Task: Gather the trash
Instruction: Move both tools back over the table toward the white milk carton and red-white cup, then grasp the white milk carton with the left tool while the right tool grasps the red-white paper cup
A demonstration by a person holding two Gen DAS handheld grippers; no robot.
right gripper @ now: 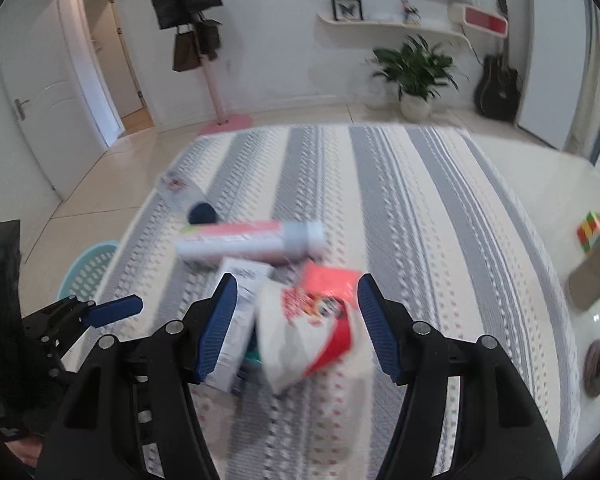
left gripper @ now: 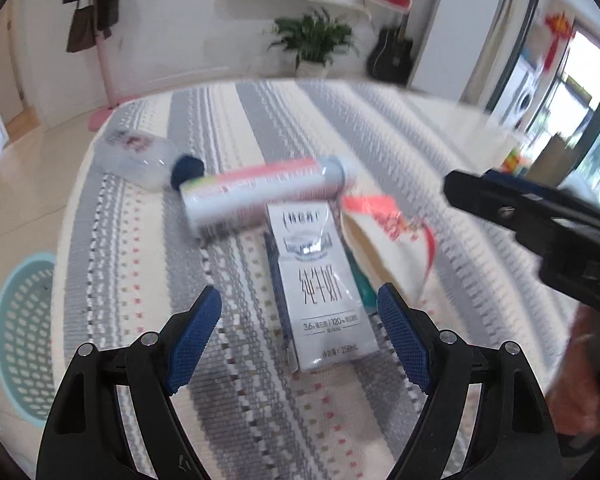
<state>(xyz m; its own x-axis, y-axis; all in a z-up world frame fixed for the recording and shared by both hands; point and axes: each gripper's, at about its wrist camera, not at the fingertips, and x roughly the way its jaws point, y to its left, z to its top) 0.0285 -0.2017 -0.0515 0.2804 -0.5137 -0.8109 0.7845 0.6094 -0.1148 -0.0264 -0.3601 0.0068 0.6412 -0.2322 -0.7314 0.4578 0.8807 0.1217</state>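
While both tongs stand wide and empty over the striped bench, the trash lies bunched ahead of them: tube crosswise at the back, carton with its long axis pointing away between the left tongs, wrapper touching the carton's right side, between the right tongs. Judged nearest: left to carton, right to wrapper. Only the left view shows the basket clearly; the right shows just its rim.

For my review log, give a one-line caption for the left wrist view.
Open left gripper lined up on a white milk carton lying beside a tube can and snack wrapper on a striped tablecloth.
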